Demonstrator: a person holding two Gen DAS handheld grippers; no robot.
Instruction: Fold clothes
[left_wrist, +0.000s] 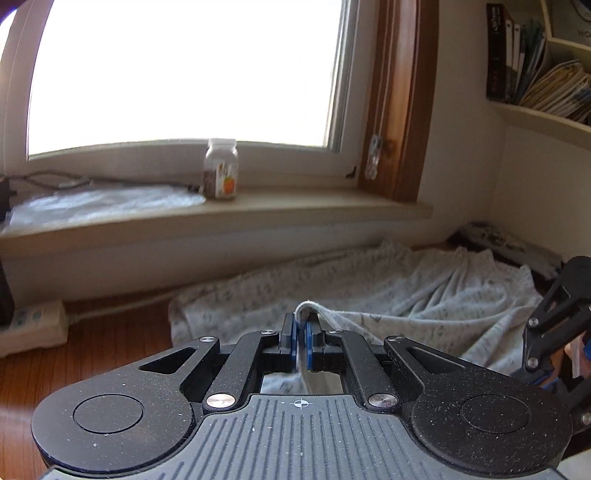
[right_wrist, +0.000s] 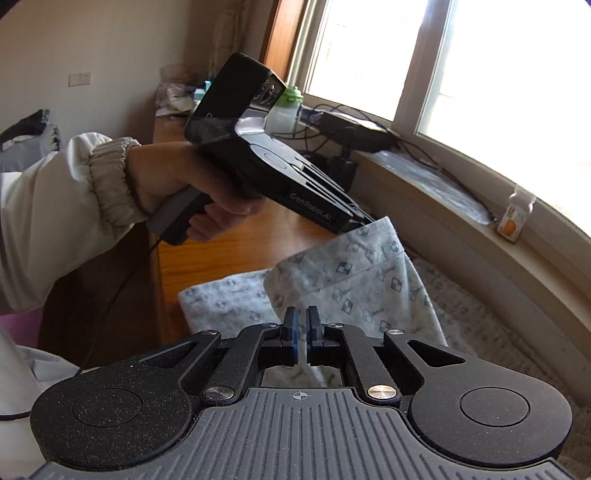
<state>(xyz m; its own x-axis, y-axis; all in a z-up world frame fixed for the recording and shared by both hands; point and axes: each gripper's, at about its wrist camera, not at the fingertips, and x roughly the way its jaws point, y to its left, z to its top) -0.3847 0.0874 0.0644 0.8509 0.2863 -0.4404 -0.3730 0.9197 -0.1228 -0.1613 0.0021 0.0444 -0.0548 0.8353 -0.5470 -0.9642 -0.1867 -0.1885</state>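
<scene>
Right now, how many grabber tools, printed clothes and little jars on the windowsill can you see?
Grabber tools: 2, the left gripper and the right gripper, both pinching cloth.
Printed garment: 1, lifted up at one edge.
Jar: 1 on the windowsill.
Total: 4

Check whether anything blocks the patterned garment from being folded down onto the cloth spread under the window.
Nothing visible does. The left gripper is shut on the garment's hem, holding it lifted, and the right gripper is shut on its near edge. The cloth below lies bare; the jar stands apart on the sill.
</scene>
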